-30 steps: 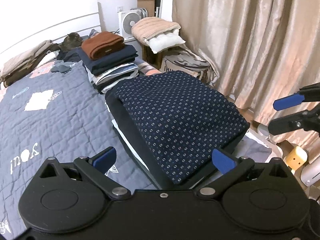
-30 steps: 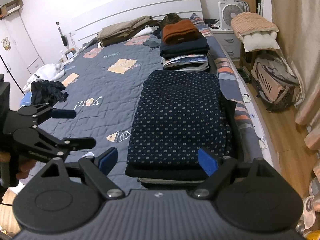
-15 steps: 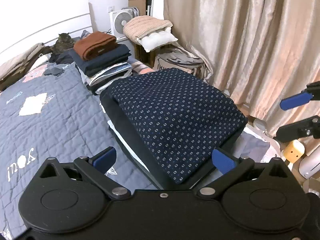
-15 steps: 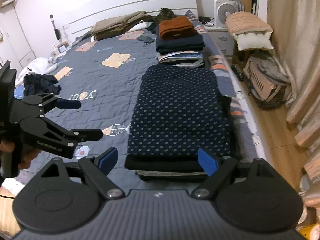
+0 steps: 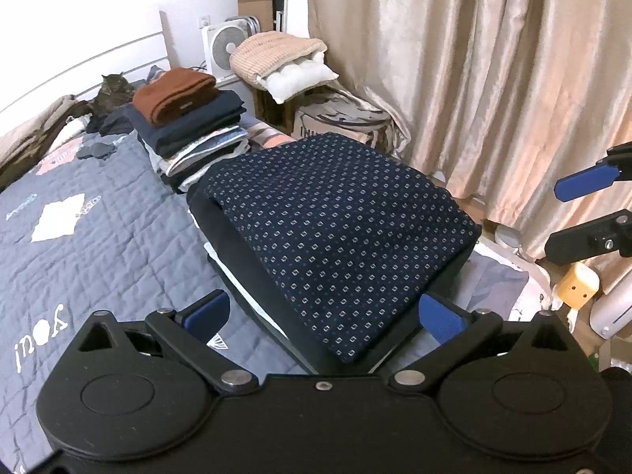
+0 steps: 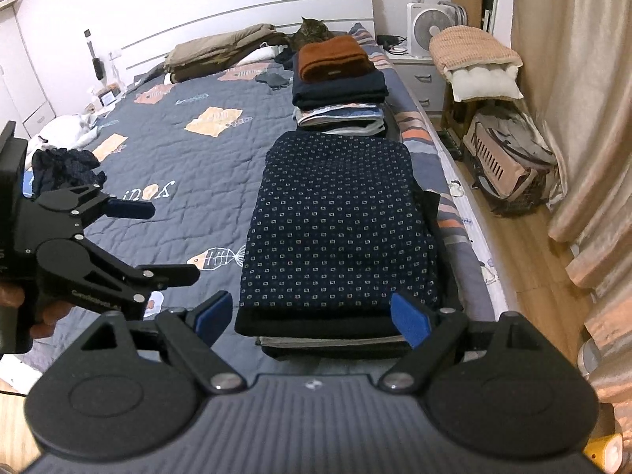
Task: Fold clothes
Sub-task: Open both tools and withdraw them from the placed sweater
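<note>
A folded dark blue dotted garment [image 5: 335, 233] [image 6: 339, 221] lies on top of a low stack of folded clothes near the bed's right edge. Behind it stands a taller pile of folded clothes [image 5: 189, 122] [image 6: 337, 87] topped by a rust-brown knit. My left gripper [image 5: 322, 314] is open and empty just in front of the dotted garment; the right wrist view shows it at the left [image 6: 158, 241], held by a hand. My right gripper [image 6: 312, 316] is open and empty too, above the stack's near end, and appears at the right edge [image 5: 580, 213]. A crumpled dark garment [image 6: 63, 166] lies at the bed's left side.
A grey quilt [image 6: 170, 158] with fish patches covers the bed. A cat [image 6: 312, 31] sits by the white headboard. Right of the bed are a fan [image 6: 432, 27], cushions [image 6: 474, 63], a pet carrier [image 6: 505, 158] and beige curtains [image 5: 474, 79]. Olive bedding [image 6: 221, 47] lies at the head.
Both grippers have drawn back slightly from the stack, staying open. The left wrist view has swung right toward the curtain, and the right gripper's fingers sit farther right in it.
</note>
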The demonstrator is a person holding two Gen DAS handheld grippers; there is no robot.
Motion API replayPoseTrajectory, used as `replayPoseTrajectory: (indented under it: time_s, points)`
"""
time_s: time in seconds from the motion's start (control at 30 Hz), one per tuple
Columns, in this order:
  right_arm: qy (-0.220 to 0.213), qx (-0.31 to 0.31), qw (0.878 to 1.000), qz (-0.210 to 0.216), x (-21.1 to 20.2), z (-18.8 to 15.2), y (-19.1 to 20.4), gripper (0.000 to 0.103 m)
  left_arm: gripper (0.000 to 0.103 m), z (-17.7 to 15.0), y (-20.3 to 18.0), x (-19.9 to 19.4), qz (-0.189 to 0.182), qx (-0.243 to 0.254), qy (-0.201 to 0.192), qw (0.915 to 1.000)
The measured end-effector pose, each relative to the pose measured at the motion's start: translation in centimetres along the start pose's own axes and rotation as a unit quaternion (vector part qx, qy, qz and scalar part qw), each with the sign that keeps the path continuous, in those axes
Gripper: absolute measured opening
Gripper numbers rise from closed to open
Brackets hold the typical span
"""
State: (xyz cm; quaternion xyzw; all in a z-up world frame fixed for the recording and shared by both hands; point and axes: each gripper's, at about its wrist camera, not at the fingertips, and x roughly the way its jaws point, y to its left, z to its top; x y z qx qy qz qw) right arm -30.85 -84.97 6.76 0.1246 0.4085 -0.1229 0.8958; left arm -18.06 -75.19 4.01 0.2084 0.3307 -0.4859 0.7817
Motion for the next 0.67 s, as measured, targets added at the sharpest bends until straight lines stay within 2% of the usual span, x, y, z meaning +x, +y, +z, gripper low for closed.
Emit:
replayPoseTrajectory:
  time_s: [0.23,0.67]
  points:
    - [0.004,0.003,1.0,-0.005,0.0,-0.1,-0.1,0.087,0.103,-0.2,0.1,0.5,-0.005,0.001,0.005,1.0]
    - [-0.002,0.004,1.0,-0.005,-0.4,-0.2,0.0,0.087,0.103,-0.3,-1.0,-0.2,0.002,0.031,-0.016,0.9994]
